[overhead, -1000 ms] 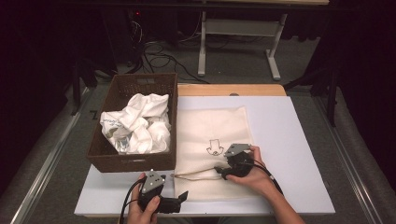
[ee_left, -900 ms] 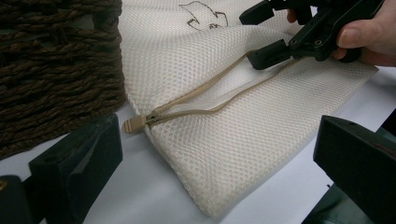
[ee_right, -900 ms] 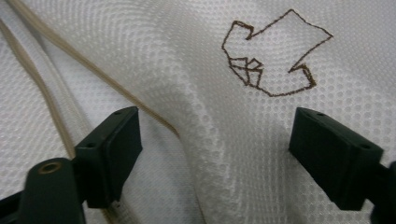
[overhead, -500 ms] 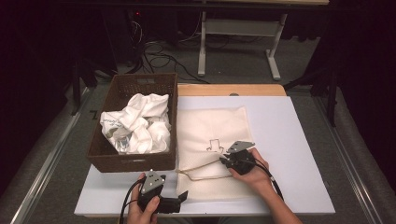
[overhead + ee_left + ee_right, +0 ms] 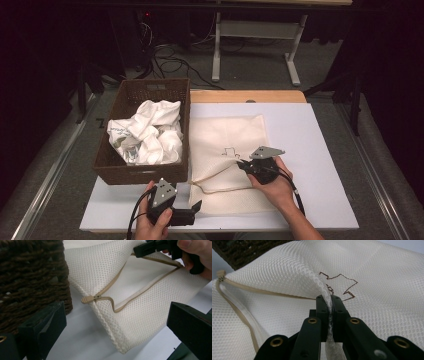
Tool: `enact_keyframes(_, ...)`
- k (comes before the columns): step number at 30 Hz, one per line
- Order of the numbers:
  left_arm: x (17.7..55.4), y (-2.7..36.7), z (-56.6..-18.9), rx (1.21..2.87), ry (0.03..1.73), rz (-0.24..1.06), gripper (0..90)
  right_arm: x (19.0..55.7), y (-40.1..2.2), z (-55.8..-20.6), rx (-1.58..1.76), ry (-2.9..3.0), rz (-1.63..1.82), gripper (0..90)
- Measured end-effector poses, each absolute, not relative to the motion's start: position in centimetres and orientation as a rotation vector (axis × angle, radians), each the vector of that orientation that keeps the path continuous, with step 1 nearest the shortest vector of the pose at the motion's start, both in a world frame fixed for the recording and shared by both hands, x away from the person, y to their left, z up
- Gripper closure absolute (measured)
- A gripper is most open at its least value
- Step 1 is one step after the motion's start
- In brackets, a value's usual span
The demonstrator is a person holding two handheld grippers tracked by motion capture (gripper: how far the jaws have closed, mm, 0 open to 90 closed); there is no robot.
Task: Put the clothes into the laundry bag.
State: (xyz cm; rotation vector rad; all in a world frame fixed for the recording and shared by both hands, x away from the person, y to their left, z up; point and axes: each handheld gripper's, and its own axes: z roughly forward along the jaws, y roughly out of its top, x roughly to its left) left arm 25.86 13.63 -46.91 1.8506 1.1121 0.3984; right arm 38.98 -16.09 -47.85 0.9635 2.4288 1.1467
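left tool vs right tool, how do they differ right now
The left tool stands open by the table's near edge, nothing between its jaws; the right tool is shut on the upper layer of the mesh laundry bag, its jaws having just closed. The left sits off the bag's corner; the right lifts the mesh above the open zipper. Both are black and hand-held.

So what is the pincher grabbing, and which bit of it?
The right gripper pinches the mesh bag by a fold of its upper layer, beside the open zipper. The left gripper is open, holding nothing.
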Motion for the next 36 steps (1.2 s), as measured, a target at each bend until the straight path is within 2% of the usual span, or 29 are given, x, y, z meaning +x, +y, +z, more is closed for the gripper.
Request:
enact_keyframes(4,25.8,13.5,-46.1,1.855,1.142,0.492,3.3,39.0,-16.3,-47.5,0.988,2.408,1.191,87.4)
enact_keyframes(17,27.5,14.6,-43.6,1.801,1.132,0.486,0.7,38.9,-16.5,-47.4,1.008,2.411,1.210,87.3)
enact_keyframes(33,31.6,17.4,-41.6,1.784,1.199,0.579,0.2,38.8,-16.4,-47.4,1.001,2.427,1.235,87.4)
enact_keyframes(36,32.4,17.9,-41.4,1.785,1.221,0.632,0.2,38.8,-16.4,-47.4,1.000,2.427,1.236,87.3)
